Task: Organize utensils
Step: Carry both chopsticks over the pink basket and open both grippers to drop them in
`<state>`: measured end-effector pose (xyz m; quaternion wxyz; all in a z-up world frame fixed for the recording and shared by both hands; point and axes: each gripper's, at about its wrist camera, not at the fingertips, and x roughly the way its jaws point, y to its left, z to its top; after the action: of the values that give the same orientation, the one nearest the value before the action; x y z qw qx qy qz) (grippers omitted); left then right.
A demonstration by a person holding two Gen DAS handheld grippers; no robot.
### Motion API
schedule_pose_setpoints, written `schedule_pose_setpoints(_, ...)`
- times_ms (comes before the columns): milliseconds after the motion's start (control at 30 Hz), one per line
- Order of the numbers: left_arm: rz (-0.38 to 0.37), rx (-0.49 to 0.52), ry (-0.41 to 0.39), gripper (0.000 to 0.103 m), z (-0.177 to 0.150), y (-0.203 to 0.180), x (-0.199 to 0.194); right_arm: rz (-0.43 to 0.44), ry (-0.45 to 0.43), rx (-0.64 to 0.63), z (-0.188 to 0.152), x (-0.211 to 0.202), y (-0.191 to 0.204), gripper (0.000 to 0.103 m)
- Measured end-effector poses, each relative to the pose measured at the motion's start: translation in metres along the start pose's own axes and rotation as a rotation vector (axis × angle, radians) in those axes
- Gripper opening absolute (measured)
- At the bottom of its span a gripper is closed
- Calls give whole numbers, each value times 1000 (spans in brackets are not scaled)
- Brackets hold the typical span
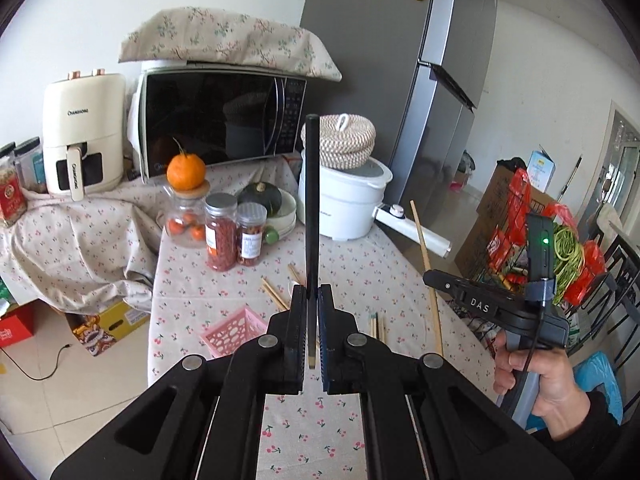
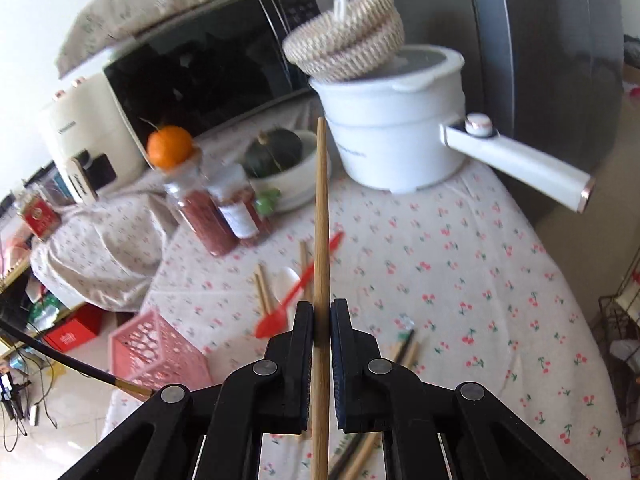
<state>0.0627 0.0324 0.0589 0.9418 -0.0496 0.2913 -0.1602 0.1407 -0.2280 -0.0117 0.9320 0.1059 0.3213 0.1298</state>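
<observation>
My left gripper (image 1: 313, 294) is shut on a black chopstick (image 1: 311, 200) that points up and away, above the cherry-print table. My right gripper (image 2: 321, 307) is shut on a bamboo chopstick (image 2: 321, 216), also held upright above the table; it shows in the left wrist view (image 1: 428, 276) at the right. A pink perforated basket (image 2: 156, 354) stands near the table's left edge, also in the left wrist view (image 1: 236, 330). Loose wooden chopsticks (image 2: 264, 290), a red spoon (image 2: 296, 292) and a white spoon (image 2: 286, 280) lie on the cloth. More chopsticks (image 2: 404, 352) lie under my right gripper.
At the back stand a white pot (image 1: 348, 200) with a woven lid, a microwave (image 1: 220, 116), an air fryer (image 1: 82, 132), spice jars (image 1: 222, 236), a jar topped with an orange (image 1: 186, 172), and a bowl with a green squash (image 1: 262, 198). A fridge (image 1: 400, 80) stands behind. Boxes lie on the floor at left.
</observation>
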Motion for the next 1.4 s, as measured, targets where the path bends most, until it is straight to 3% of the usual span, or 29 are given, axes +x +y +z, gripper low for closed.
schedule_pose_setpoints(200,83,-17,-70,5,11,17,-10,104,-179,-12,11,-22,34,7)
schedule_pose_setpoints(567,152,-102,-98,5,12,53,16,225,-290,75,9,20,99,7)
schedule_pose_setpoints(800,164,-155,-49,5,6,77,48,123,-315,-26,-4,65,144,7)
schedule_pose_setpoints(1133,153,-186,21,5,1,88,79,30,-350,-69,-8,98,156,7)
schedule_pose_setpoints(1400,161,-171,70,5,-6,88,88,91,-277,-58,-23,101,153,10)
